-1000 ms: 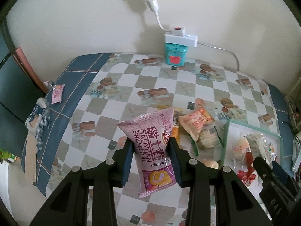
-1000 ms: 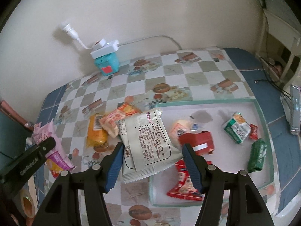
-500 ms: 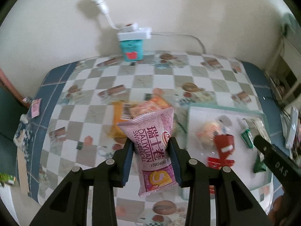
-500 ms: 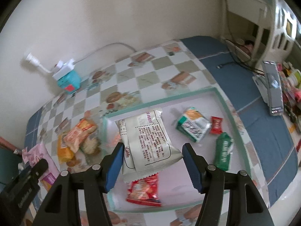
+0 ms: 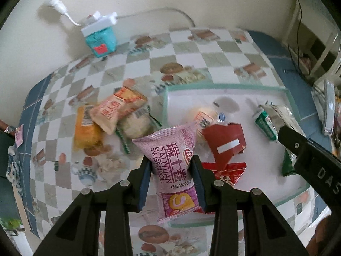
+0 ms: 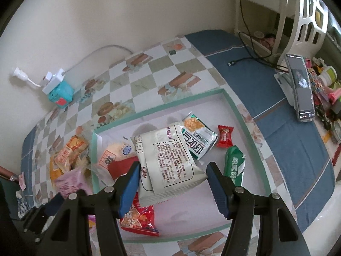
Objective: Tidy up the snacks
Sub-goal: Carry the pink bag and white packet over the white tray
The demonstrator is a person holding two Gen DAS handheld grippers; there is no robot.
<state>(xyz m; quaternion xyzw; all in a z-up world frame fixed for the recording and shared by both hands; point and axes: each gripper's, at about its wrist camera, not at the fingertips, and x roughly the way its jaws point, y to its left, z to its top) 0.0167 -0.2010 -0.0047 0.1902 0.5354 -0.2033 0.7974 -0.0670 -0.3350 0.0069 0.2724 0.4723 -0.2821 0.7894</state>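
Observation:
My left gripper (image 5: pixel 171 166) is shut on a pink Swiss roll packet (image 5: pixel 168 147), which hangs over the near left corner of the white tray (image 5: pixel 226 87) with the green rim. My right gripper (image 6: pixel 173 170) is shut on a white printed packet (image 6: pixel 168 155) above the middle of the tray (image 6: pixel 234 106). Under it lie a green-and-white packet (image 6: pixel 198 138), a red sweet (image 6: pixel 224 136), a green bar (image 6: pixel 233 166) and a red packet (image 6: pixel 138 219). A red box (image 5: pixel 226 143) also lies in the tray. Several orange and yellow packets (image 5: pixel 115 111) lie on the checked cloth left of the tray.
A teal box with a white power strip (image 5: pixel 102 40) on it stands by the wall at the back left. A phone on a stand (image 6: pixel 300 87) and a black cable (image 6: pixel 240 61) are at the right, on the blue border. Small clutter fills the far right edge.
Both grippers have swung right and a little down. The pink packet went from over the checked cloth to the tray's corner. The white packet moved from the tray's left edge to its middle.

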